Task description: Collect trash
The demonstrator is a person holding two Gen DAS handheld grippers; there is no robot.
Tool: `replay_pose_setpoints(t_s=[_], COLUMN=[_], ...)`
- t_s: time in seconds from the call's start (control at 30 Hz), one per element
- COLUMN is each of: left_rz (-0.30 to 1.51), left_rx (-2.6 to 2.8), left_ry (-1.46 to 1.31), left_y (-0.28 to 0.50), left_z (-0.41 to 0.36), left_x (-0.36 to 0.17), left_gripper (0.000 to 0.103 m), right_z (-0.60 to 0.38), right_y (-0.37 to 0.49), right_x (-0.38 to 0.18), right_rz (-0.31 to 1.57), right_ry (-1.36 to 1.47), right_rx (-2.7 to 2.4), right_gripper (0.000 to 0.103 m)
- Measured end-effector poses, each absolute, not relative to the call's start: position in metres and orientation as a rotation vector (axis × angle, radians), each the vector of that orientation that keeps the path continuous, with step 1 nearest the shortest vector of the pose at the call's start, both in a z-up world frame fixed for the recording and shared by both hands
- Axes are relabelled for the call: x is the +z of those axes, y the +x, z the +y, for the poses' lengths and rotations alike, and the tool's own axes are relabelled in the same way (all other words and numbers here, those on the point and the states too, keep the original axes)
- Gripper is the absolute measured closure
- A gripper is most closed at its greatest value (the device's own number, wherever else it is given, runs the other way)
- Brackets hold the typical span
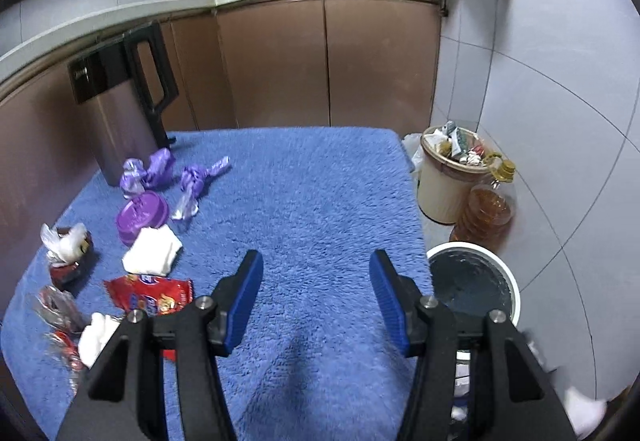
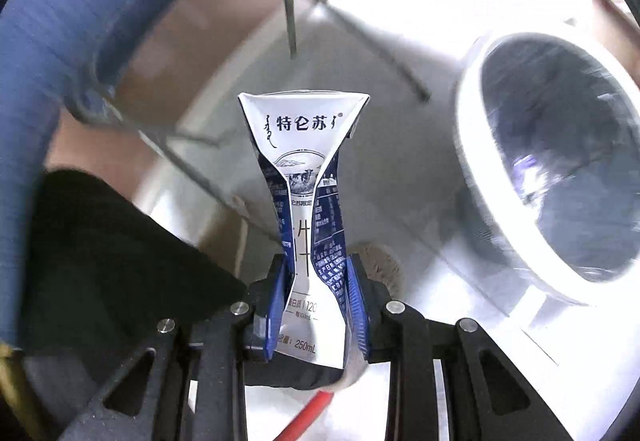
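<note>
In the left wrist view the left gripper hovers with its blue fingers spread wide and nothing between them, over a blue towel that covers the desk. The trash lies along the left side of the frame: two purple wrappers just in front of a steel kettle at upper left, a purple lid below them, a white tissue touching the lid's lower edge, a red snack bag lower still, and a dark box stuffed with white plastic near the left edge. More crumpled clear plastic and another tissue sit at lower left, partly hidden by the gripper's frame. Off the towel's right edge, at lower right, stands a white-rimmed bin with a dark liner. Above it in the frame are an oil bottle and a cream bin already full of rubbish.

In the right wrist view the right gripper is clamped on a squashed milk carton, which stands upright in the middle of the frame, pinched at its waist. The white-rimmed bin shows blurred at the right of the frame, beside the carton rather than under it. The towel's edge curves along the upper left.
</note>
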State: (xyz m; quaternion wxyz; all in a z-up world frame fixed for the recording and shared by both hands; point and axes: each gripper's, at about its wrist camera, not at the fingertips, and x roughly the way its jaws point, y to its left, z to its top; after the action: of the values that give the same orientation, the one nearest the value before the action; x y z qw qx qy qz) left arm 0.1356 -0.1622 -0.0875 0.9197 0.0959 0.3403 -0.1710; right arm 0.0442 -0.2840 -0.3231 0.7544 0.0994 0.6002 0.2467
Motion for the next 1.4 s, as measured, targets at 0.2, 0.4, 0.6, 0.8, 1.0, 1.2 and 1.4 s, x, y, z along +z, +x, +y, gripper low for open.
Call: replay_pose_setpoints(t_s=[0.2,0.4,0.6,0.8,1.0,1.2,1.4], left_rz=[0.663,0.649,0.638,0.578,0.573,0.592,0.625], left_rx=[-0.352,-0.331,-0.284,-0.202,-0.131,-0.049,0.015], left_ry=[0.177,0.152,0.1,0.078,0.034,0.026,-0.015], left_y=[0.124,0.123,0.119,0.105,0.086,0.063,0.045], left_z=[-0.155,-0.14,-0.108,-0.066,-0.012,0.052,0.113], left_x=[-0.067,-0.055,-0.049,-0.04,-0.028,-0.024,-0.035], left_gripper=[0.049,0.049,0.049,0.049,0.049,0.049,0.049], right_z=[-0.349,-0.391,-0.417,-0.413,-0.383,-0.326,-0.263], right_y=[0.053,0.079,0.079,0.066,0.057,0.045,0.046], right_x=[-0.259,-0.262,-0.276,-0.252,-0.198,-0.141,-0.086], right_rz=[1.131,1.125,1.134,1.096,0.99,0.876,0.79], right_ry=[0.234,0.21,0.246,0.249,0.231,0.169,0.074], right_rx=[0.343,0.154,-0.006,-0.018,0.035,0.158,0.273], right_gripper=[0.075,0.074,0.048,0.048,0.048,0.048,0.048])
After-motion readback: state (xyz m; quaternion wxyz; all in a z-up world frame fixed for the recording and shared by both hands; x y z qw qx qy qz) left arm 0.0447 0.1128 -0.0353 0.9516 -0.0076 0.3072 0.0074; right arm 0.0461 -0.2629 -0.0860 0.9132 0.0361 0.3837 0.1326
